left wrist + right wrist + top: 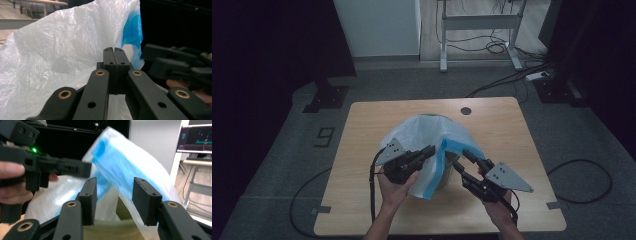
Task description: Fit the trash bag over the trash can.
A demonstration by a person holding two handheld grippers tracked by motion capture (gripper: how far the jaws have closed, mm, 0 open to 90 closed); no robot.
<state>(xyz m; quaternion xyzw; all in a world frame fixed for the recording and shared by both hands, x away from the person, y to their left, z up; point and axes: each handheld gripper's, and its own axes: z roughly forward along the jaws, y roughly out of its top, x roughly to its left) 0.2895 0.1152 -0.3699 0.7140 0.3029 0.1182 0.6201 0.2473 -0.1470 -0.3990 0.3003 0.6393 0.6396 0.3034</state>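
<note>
The left gripper [115,53] is seen rising from the bottom centre of the frame, its two black jaws pressed flat together. Behind them, a crinkled white plastic bag [57,47] spreads across the left and centre, with a blue band [132,27] at upper right. The right gripper [175,62] is glimpsed, blurred, at the right edge.

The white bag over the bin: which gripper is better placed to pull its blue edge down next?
Probably the right gripper: its jaws stand open around the blue edge. The left gripper is shut beside the white bag.
</note>
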